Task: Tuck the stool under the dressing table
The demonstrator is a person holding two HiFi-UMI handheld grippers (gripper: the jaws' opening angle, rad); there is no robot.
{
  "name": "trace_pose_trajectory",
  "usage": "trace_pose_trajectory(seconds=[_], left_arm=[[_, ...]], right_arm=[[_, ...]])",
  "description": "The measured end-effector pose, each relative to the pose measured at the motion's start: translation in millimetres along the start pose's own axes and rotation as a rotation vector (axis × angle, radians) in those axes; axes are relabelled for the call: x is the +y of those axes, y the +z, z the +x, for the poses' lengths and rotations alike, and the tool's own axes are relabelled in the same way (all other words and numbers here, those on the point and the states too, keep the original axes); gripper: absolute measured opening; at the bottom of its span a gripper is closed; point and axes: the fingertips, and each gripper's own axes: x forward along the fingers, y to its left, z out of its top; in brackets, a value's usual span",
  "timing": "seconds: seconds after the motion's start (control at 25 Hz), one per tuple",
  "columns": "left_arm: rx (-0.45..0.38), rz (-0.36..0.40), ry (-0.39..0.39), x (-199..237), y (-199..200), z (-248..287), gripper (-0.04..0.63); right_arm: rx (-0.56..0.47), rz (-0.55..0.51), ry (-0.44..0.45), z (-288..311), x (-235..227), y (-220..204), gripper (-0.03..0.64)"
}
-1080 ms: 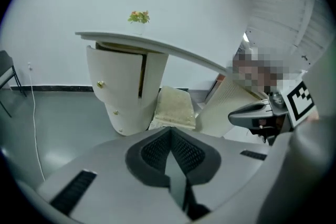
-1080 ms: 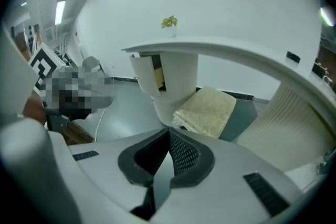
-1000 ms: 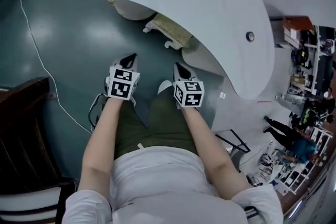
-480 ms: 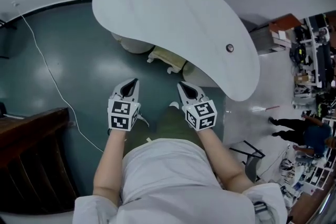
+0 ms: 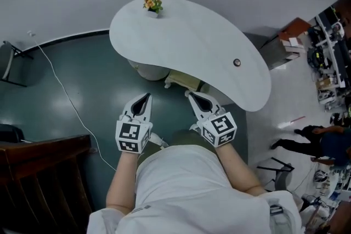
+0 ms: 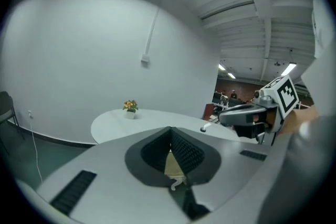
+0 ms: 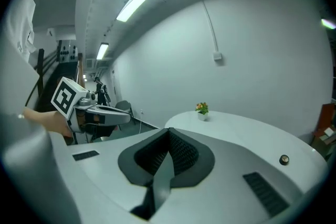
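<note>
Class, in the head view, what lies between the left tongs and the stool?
Only bare green floor lies between the left tongs and the stool, which sits partly under the dressing table; the head view shows it.

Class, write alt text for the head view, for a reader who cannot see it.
Seen from above, a person holds the left gripper and right gripper, both shut and empty, before a curved white dressing table. A cream stool sits mostly under its top; a flower pot stands near its far edge.

I get the head camera looking steeply down on the dressing table (image 5: 192, 41); both gripper cameras look nearly level across it, sharing its flower pot (image 6: 130, 108).
</note>
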Motion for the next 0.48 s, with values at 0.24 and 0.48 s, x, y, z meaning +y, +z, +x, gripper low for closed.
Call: trace_pose_trajectory(seconds=[0.24, 0.48], left_arm=[[-0.088, 0.049, 0.012, 0, 43, -31, 0.003], [-0.145, 0.075, 0.045, 17, 65, -62, 0.002]], right_arm=[[-0.097, -0.021, 0.038, -16, 21, 48, 0.009], [-0.162, -0.02, 0.053, -21, 33, 67, 0.009]])
